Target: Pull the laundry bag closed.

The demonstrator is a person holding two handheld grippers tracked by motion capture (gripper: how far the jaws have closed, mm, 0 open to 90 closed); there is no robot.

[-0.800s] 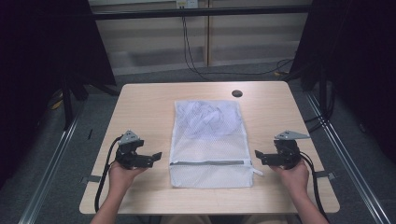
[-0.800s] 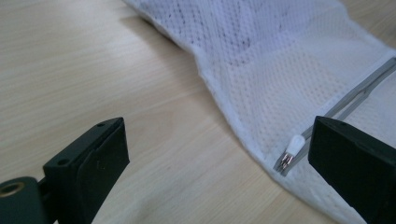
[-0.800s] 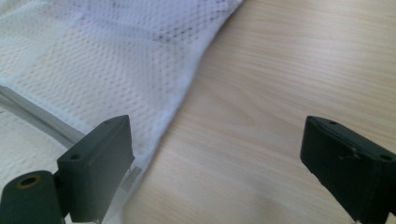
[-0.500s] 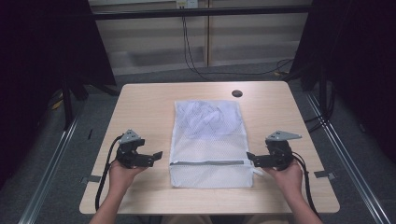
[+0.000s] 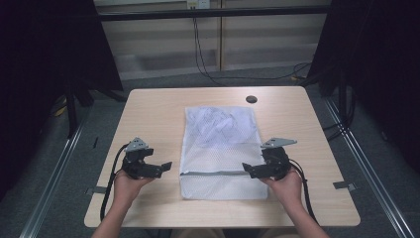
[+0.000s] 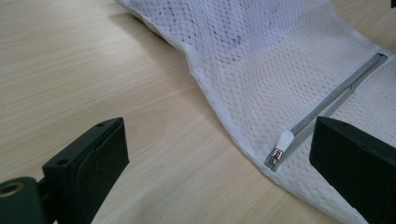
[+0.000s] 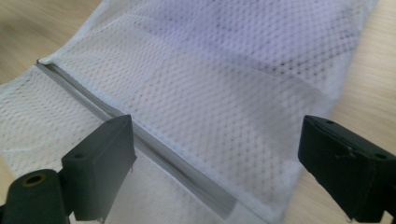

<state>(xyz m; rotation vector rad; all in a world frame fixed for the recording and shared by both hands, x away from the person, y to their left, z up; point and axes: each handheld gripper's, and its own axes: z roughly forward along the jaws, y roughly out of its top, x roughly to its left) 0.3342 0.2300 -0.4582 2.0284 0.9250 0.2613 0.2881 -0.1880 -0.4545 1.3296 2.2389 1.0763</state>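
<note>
A white mesh laundry bag (image 5: 222, 148) lies flat in the middle of the table, with a grey zipper (image 5: 213, 173) running across near its front end. My left gripper (image 5: 165, 168) rests on the table just left of the bag, open, with its jaws pointing at the bag's left edge. In the left gripper view (image 6: 219, 154) the white zipper pull (image 6: 282, 142) lies close to the right jaw. My right gripper (image 5: 246, 169) is open over the bag's right edge at the zipper's end. In the right gripper view (image 7: 215, 163) the zipper (image 7: 154, 149) passes beside the left jaw.
The wooden table (image 5: 153, 114) has a round cable hole (image 5: 251, 99) at the back right. Bare wood lies on both sides of the bag. Dark curtains and floor rails flank the table, and cables hang at the back.
My right gripper has moved left, from beside the bag to over its right edge. The left gripper has stayed in place.
</note>
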